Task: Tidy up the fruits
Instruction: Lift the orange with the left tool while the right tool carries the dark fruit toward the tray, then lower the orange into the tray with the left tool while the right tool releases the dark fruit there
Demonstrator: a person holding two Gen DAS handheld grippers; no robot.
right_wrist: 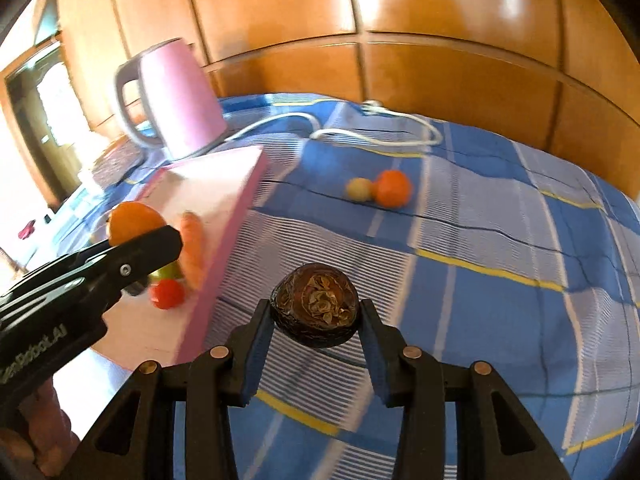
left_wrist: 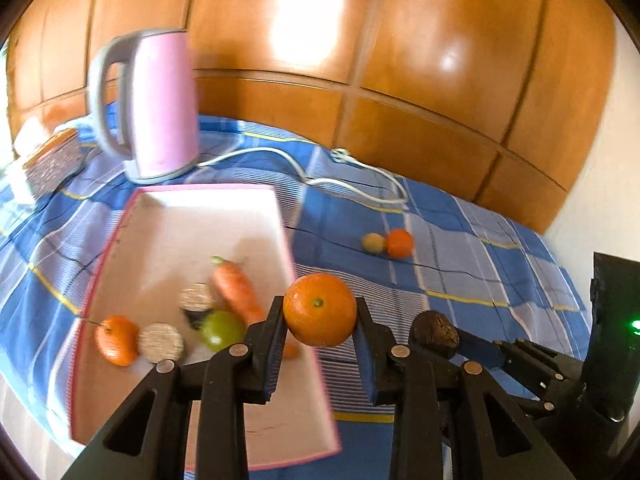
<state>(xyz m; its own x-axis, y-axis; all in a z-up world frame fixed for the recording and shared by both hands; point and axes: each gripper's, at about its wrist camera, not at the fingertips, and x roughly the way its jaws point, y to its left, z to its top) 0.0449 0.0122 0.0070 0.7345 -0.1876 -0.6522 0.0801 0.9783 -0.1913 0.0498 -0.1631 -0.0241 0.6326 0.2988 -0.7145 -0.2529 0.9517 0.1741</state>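
Observation:
My left gripper (left_wrist: 320, 312) is shut on an orange (left_wrist: 320, 309) and holds it above the right edge of the pink tray (left_wrist: 168, 224). The tray holds a carrot (left_wrist: 237, 289), a small orange (left_wrist: 117, 339), a green fruit (left_wrist: 221, 330) and two round grey pieces (left_wrist: 161, 342). My right gripper (right_wrist: 316, 314) is shut on a dark brown wrinkled fruit (right_wrist: 316, 305) above the blue checked cloth (right_wrist: 480, 240), just right of the tray (right_wrist: 224, 216). An orange (right_wrist: 393, 188) and a small yellow-green fruit (right_wrist: 360, 189) lie together on the cloth farther back.
A pink electric kettle (left_wrist: 160, 104) stands behind the tray, its white cord (left_wrist: 352, 168) trailing right across the cloth. A stack of boxes (left_wrist: 48, 160) sits at the far left. A wooden panelled wall (left_wrist: 400, 60) closes the back.

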